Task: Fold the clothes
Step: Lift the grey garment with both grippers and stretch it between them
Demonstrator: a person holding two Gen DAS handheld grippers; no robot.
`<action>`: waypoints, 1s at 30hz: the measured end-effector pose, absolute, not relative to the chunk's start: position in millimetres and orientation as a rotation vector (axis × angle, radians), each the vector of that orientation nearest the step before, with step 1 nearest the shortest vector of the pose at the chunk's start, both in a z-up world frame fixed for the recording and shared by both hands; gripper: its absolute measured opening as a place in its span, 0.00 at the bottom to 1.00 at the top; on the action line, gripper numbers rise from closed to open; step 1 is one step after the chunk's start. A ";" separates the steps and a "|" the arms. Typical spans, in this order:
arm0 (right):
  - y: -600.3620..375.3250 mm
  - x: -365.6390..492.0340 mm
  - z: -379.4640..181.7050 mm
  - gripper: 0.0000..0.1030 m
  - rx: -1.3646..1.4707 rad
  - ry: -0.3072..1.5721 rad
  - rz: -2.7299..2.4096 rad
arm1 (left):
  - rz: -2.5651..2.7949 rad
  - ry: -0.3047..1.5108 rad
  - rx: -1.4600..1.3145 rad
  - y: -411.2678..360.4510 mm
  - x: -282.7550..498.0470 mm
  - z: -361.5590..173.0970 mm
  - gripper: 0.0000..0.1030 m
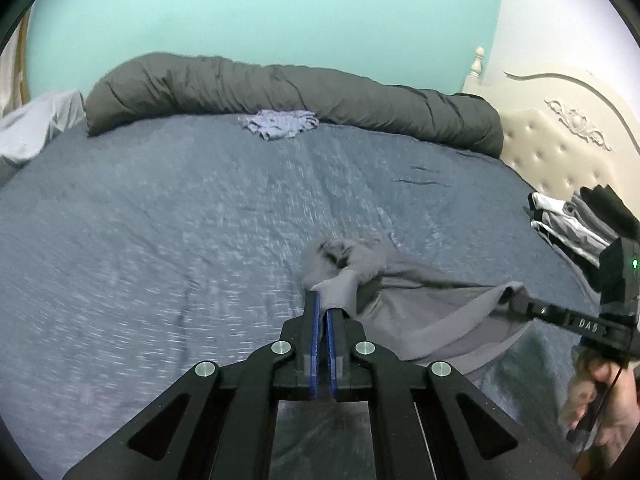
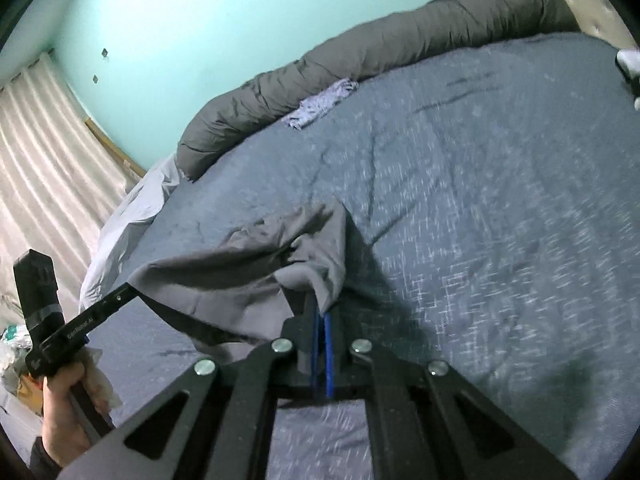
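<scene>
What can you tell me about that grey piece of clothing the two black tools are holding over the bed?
The grey garment is plain, soft-looking thin fabric, crumpled and not yet folded. The left gripper is shut on one edge of it and the right gripper is shut on another, so the cloth sags between them in loose folds. Its far part is bunched into a rumpled heap resting on the blue-grey bedsheet. What kind of garment it is cannot be told from these views. Nothing else touches it.

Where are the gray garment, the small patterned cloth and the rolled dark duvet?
gray garment (image 1: 420, 300), left wrist view, on its bunched middle.
small patterned cloth (image 1: 278, 123), left wrist view, on its crumpled center.
rolled dark duvet (image 2: 360, 60), right wrist view, on its mid-length.
</scene>
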State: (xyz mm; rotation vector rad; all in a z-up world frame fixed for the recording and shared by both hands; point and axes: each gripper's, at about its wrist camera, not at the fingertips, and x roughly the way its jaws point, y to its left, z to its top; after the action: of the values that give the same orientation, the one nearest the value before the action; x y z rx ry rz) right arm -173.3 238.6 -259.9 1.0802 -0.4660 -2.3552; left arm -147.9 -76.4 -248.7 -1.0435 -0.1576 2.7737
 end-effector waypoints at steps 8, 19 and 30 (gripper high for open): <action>251.0 -143.6 -181.1 0.02 1.035 -0.317 -2.387 | 2.806 -0.124 -1.023 -96.5 -106.9 -177.4 0.03; 267.9 -93.3 -88.3 0.02 0.973 -0.207 -2.399 | 2.794 -0.168 -0.951 -113.1 -46.8 -99.7 0.03; 279.5 -84.5 -107.9 0.02 1.097 -0.218 -2.358 | 2.740 -0.157 -1.085 -108.4 -24.7 -120.4 0.03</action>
State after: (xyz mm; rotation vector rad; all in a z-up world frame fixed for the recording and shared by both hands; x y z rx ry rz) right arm -84.5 279.5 -107.9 1.0966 -0.2180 -2.3584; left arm -24.7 -108.4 -120.4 -1.0846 -0.1572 2.7396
